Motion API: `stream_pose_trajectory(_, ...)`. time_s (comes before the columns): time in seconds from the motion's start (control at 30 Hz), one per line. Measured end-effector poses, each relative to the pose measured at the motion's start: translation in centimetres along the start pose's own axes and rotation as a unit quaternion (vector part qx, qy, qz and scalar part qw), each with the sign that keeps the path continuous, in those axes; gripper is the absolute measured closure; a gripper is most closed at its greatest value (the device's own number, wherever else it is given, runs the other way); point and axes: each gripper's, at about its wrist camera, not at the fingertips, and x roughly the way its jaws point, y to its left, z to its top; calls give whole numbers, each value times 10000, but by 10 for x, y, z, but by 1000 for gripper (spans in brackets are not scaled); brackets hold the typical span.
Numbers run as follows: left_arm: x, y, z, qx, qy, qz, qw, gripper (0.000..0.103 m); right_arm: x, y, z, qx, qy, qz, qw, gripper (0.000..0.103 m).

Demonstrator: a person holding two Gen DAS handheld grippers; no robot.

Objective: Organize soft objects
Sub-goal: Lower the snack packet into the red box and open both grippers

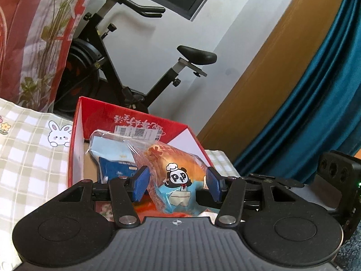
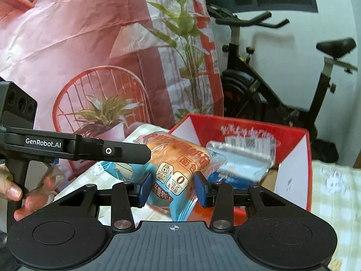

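Bread packet (image 1: 178, 176) held above red box (image 1: 135, 122) — blue packet (image 1: 112, 155) inside.

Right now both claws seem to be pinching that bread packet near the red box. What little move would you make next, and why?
Probably carry the bread packet forward over the red box and lower it in. Both the left gripper and right gripper pinch it, it hangs at the box's near edge, and a blue packet already lies inside, leaving room beside it.
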Motion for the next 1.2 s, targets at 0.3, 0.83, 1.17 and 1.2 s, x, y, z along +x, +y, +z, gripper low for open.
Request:
stream_pose_trajectory(0.3,36,13,17,-86,154,112,9998,46,30,-31,19,-131,41,-9,9999,65)
stream_pose_trajectory(0.83,91,30,20,-39,592,482,9971,46,90,-82,6,324,535,-213,9978,64)
stream_pose_trajectory(1.17,69,12,20,762,431,1117,9899,36,86,-73,-1,47,747,-903,9931,51)
stream_pose_trajectory(1.2,66,9,20,854,413,1227,9879,32,85,-71,-1,19,747,-941,9928,49)
